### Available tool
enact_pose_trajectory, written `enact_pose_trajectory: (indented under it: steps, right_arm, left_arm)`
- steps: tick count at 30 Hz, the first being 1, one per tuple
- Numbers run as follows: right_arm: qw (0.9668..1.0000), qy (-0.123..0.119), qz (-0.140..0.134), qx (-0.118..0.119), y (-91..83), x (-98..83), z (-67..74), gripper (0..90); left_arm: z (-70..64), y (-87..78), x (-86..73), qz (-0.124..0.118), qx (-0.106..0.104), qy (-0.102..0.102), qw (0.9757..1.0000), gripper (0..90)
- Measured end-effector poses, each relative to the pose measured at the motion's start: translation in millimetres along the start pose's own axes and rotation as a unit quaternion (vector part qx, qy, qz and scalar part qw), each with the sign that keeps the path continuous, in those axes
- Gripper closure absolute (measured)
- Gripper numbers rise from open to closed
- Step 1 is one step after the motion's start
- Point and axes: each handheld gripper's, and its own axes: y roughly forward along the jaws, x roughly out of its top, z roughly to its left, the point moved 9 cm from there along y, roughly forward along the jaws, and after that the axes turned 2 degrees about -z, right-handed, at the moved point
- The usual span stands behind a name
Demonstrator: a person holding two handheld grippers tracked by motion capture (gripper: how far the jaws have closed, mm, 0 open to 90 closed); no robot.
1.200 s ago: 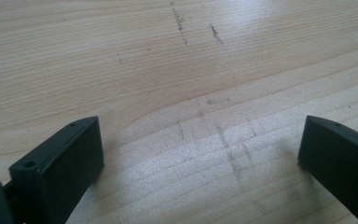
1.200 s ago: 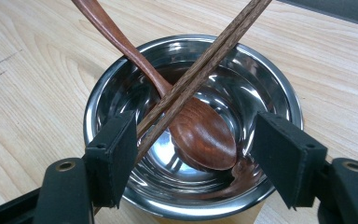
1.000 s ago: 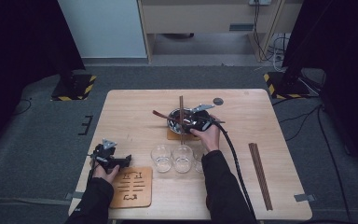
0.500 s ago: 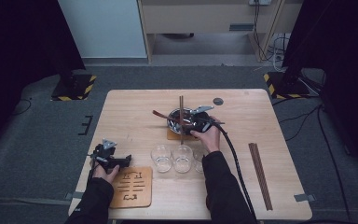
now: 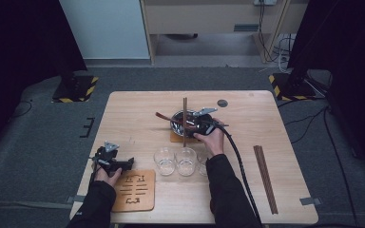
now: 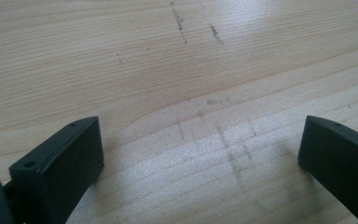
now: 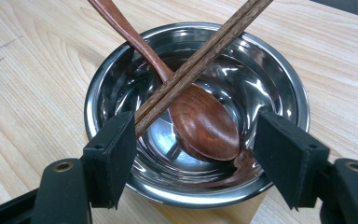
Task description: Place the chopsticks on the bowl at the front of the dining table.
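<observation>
Right gripper parked over the steel bowl, jaws apart, gripping nothing.

Both pads hang just inside the near rim, straddling the wooden spoon whose head lies in the bottom of the bowl, handle leaning out over the far-left rim. My guess is I'm lined up to pinch that spoon. The chopsticks lie across the rim on top of the spoon, their near end right by one pad, so they could get bumped. Otherwise the bowl looks dry. It sits mid-table on a small mat; three clear glasses nearer me hold nothing. My left gripper rests wide open over bare table, out of the way, beside the wooden trivet.
</observation>
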Motion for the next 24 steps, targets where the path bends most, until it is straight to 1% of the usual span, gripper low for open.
enact_pose_trajectory:
  steps: [8, 9, 19, 24]
  right_arm:
    - [0.9999, 0.007, -0.014, -0.001, -2.1, 6.6, 0.4, 29.8]
    - [0.9999, 0.005, -0.015, -0.001, -1.8, 7.1, 0.5, 29.8]
    - [0.9999, 0.005, -0.014, 0.004, 0.5, 6.7, 3.3, 29.7]
    - [0.9998, 0.008, -0.018, 0.002, -0.8, 8.2, 1.4, 29.7]
  left_arm:
    - [0.0, 0.0, 0.0, 0.000, 0.000, 0.000, 1.0000, 0.0]
    - [0.0, 0.0, 0.0, 0.000, 0.000, 0.000, 1.0000, 0.0]
    - [0.0, 0.0, 0.0, 0.000, 0.000, 0.000, 1.0000, 0.0]
    - [0.0, 0.0, 0.0, 0.000, 0.000, 0.000, 1.0000, 0.0]
